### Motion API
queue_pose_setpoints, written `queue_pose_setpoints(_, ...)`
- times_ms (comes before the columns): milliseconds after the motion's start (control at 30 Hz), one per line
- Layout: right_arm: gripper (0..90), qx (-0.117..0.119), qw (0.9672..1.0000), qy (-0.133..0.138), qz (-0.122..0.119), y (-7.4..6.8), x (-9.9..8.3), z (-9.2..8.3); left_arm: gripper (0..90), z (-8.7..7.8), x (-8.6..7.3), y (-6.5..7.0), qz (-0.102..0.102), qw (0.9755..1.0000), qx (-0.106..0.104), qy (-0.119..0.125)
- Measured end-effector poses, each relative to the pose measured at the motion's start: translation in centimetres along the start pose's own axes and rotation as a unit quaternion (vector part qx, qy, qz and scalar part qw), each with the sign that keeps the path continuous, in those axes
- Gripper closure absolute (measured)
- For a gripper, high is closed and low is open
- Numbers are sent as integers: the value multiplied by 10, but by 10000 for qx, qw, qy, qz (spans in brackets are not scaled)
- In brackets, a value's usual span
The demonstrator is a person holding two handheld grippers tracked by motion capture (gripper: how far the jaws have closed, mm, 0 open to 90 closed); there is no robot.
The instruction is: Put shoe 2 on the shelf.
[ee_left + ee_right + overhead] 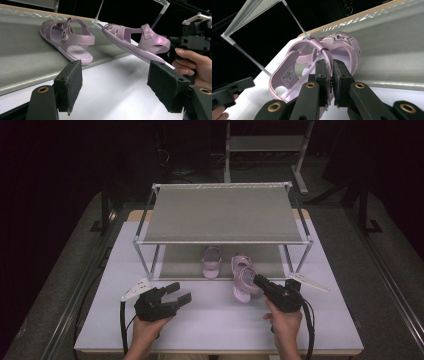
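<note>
Held sandal (243, 277) pinched by right gripper (261, 282) at rack (222, 241) edge; other sandal (211, 261) on lower shelf; left gripper (179, 293) wide open.

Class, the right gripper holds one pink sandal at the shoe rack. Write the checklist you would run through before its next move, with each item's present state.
1. Right gripper shut on the held sandal: ok, its jaws pinch a strap.
2. Held sandal off the table: ok, it tilts toe-first onto the lower shelf in the left gripper view.
3. Second sandal settled: ok, it lies flat on the lower shelf.
4. Gap between the two sandals: ok, they sit apart.
5. Left gripper out of the way: ok, open and empty, on the near side of the rack.
6. Firmness of the strap grip: cannot tell.
</note>
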State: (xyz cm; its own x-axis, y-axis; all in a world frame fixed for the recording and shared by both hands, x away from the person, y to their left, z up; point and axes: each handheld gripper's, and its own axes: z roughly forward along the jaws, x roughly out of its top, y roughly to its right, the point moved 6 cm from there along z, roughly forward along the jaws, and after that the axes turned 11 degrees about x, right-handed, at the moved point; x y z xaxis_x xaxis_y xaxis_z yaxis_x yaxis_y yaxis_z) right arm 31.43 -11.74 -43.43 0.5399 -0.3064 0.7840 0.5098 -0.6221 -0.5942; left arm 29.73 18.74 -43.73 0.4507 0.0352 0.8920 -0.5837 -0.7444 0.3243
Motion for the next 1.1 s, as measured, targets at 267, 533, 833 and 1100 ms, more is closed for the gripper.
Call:
queue_pose_setpoints(267,827,-33,9999,141,17,5,2,12,278,-4,0,2,15,10000,-7,27)
queue_pose_setpoints(533,827,5,9995,256,159,12,8,24,278,-4,-1,2,24,10000,-1,21)
queue_pose_setpoints(833,827,16,9990,374,250,21,10,41,278,-4,0,2,16,10000,-19,23)
queue_pose_setpoints(1100,827,-89,9992,327,190,28,15,55,278,-5,0,2,36,10000,-28,34)
